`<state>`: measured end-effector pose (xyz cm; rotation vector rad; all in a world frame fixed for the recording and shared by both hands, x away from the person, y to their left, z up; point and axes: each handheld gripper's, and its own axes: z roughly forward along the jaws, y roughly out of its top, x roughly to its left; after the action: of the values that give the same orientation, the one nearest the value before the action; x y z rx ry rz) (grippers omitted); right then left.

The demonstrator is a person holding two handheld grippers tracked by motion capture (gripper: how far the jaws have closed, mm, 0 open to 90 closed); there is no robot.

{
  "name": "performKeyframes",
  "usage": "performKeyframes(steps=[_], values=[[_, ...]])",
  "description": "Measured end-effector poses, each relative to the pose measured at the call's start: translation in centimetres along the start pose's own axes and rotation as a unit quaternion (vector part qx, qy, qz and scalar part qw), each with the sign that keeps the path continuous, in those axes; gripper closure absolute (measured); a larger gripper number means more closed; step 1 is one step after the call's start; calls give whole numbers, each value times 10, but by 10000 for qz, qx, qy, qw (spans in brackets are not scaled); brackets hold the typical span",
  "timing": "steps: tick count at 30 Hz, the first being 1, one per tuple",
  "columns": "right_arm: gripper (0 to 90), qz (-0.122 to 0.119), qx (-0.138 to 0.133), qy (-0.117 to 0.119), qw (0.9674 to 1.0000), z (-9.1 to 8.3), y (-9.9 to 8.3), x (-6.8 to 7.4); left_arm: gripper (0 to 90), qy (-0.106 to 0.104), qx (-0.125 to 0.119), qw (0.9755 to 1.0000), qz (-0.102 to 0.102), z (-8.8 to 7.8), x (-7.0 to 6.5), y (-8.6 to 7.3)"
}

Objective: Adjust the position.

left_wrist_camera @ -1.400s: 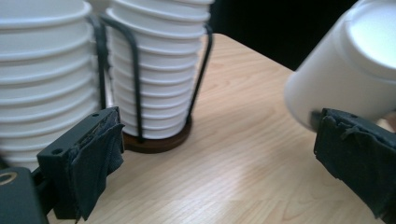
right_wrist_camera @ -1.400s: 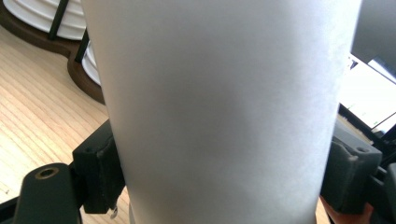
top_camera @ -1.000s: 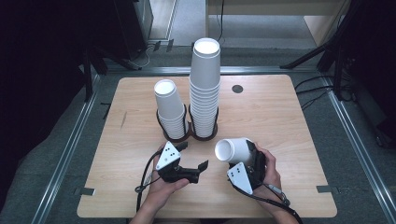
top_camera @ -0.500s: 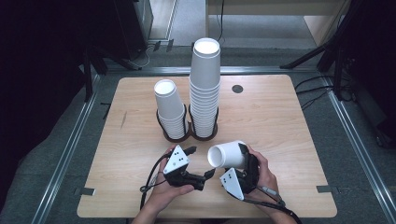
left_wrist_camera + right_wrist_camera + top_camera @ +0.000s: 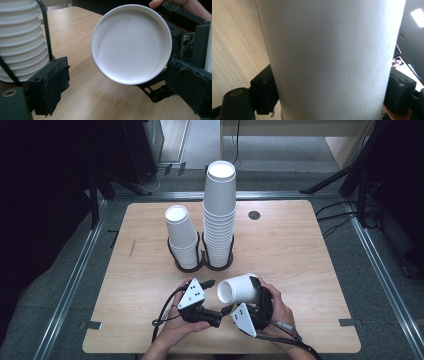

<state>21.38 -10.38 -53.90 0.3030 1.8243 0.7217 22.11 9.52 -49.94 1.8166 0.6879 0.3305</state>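
A white paper cup (image 5: pixel 240 290) was held on its side at the lower centre of the high view, clamped across its wall by the right tool (image 5: pixel 257 296), its mouth turned toward the left tool (image 5: pixel 216 296). The left tool's jaws stood wide apart, gripping nothing. No writing could be read on the cup or on the two cup stacks (image 5: pixel 220 215) at mid-bench (image 5: pixel 300 245).
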Motion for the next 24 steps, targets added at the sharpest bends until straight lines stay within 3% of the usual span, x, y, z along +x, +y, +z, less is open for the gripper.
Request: performKeyframes(steps=[14,24], values=[[161,-168,-279,319,9990,-5,6,5,139,-124,33,9998,161,2,-4,-2],[155,-222,-435,475,9977,-7,5,6,188,-281,-19,9995,105,1,-4,-2]])
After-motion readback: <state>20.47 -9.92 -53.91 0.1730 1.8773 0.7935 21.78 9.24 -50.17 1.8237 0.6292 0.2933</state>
